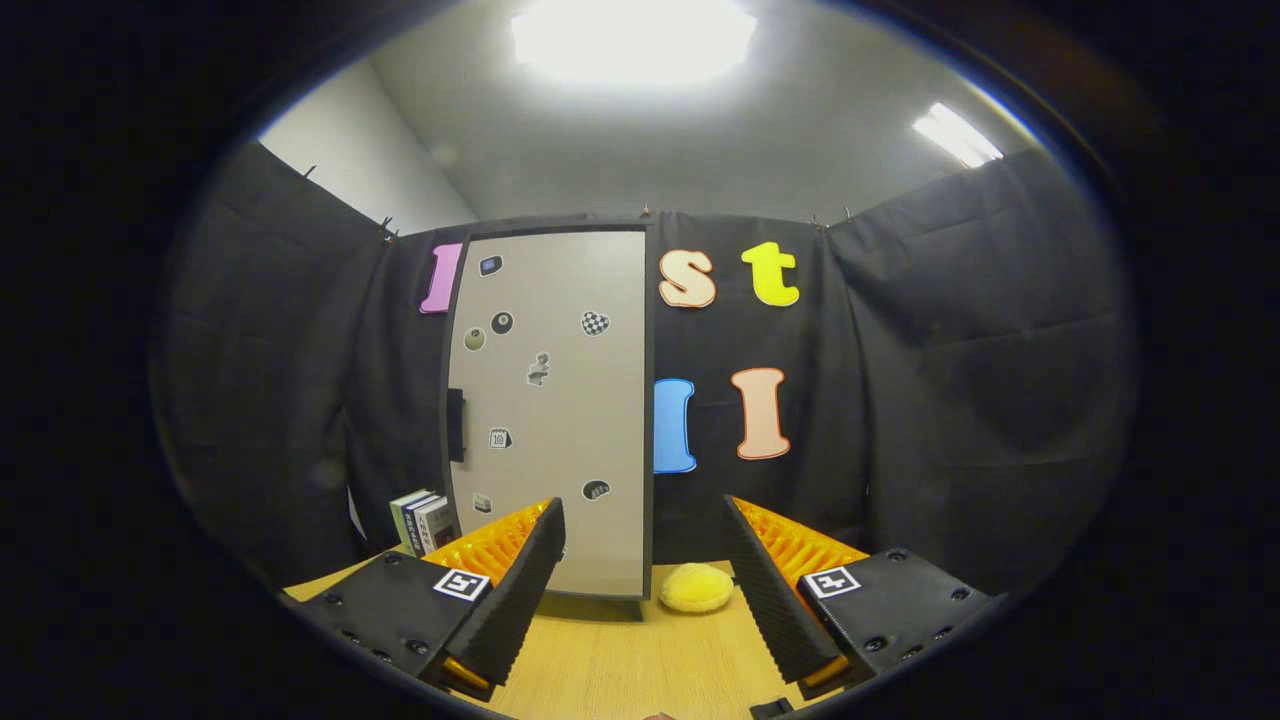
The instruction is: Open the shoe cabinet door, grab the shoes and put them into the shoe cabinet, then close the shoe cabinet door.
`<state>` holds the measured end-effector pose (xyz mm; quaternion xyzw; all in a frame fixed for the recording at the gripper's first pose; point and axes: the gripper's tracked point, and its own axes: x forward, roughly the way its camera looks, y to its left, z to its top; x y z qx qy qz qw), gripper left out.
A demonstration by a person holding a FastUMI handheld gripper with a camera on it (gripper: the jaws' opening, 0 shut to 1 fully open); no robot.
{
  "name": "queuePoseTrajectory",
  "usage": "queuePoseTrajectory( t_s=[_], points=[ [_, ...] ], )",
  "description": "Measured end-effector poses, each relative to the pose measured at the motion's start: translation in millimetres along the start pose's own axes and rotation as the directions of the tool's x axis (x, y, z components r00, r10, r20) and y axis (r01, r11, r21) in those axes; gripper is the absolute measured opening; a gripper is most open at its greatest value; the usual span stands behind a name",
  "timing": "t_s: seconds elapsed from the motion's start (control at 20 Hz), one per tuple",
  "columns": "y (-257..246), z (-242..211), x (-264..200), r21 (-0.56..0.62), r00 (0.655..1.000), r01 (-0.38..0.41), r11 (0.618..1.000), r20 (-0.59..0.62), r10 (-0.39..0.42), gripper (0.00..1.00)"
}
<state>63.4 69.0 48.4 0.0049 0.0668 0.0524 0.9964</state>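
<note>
Hand-held gripper [643,545] fingers spread, empty; pale sticker-dotted shoe cabinet [548,410] door closed; yellow fluffy shoe [696,587] beside.

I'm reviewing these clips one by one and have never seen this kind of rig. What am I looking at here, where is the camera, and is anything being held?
This is a handheld gripper, carried by a person rather than a robot arm. The camera rides on it and looks forward through a fisheye lens, so the two ridged fingers show at the bottom, spread apart with nothing between them. Ahead stands the shoe cabinet, its pale door with stickers shut, on a wooden table. A dark handle sits on the door's left edge. A yellow, soft-looking thing, probably one of the shoes, lies beside the cabinet's base, beyond the fingers. A few books stand left of the cabinet. Black cloth walls the booth.
</note>
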Motion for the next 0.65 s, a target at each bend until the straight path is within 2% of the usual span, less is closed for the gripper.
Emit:
queuePoseTrajectory(
  t_s=[0.2, 0.65],
  points=[
    [-16.8, -5.6, -6.8, 0.031, 1.0, 0.02, 0.999, -0.004, -0.02, 0.98],
    [-34.6, 12.4, 5.3, 0.034, 0.997, 0.043, 0.999, 0.065, -0.045, 0.98]
  ],
)
